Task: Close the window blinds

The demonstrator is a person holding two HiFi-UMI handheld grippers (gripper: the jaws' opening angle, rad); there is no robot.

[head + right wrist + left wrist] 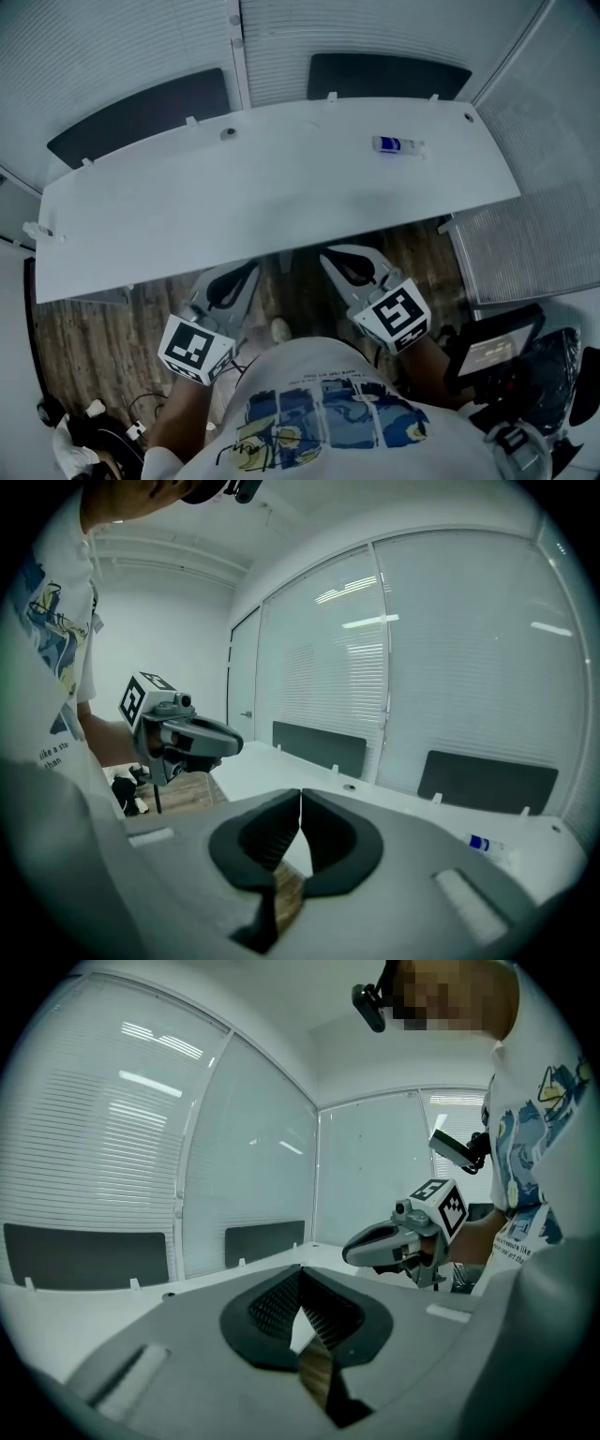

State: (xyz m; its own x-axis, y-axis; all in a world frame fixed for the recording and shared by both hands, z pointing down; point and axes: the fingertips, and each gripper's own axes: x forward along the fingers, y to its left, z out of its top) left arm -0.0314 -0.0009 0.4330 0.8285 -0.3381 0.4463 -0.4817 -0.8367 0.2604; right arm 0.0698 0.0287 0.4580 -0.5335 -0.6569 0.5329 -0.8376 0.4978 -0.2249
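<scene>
Slatted window blinds (122,42) hang down over the glass walls behind a long white desk (281,206). They also show in the left gripper view as blinds (84,1138) and in the right gripper view as blinds (469,658). My left gripper (246,272) and right gripper (333,255) are held side by side just below the desk's near edge, close to my body and far from the blinds. Both are shut with nothing between the pads, as seen on the left gripper (300,1283) and the right gripper (301,803). No cord or wand is visible.
Two dark panels (141,112) (389,75) stand along the desk's back edge. A small blue and white object (397,144) lies on the desk at the right. A ribbed panel (525,244) and camera gear (497,356) are at my right. Wooden floor lies beneath.
</scene>
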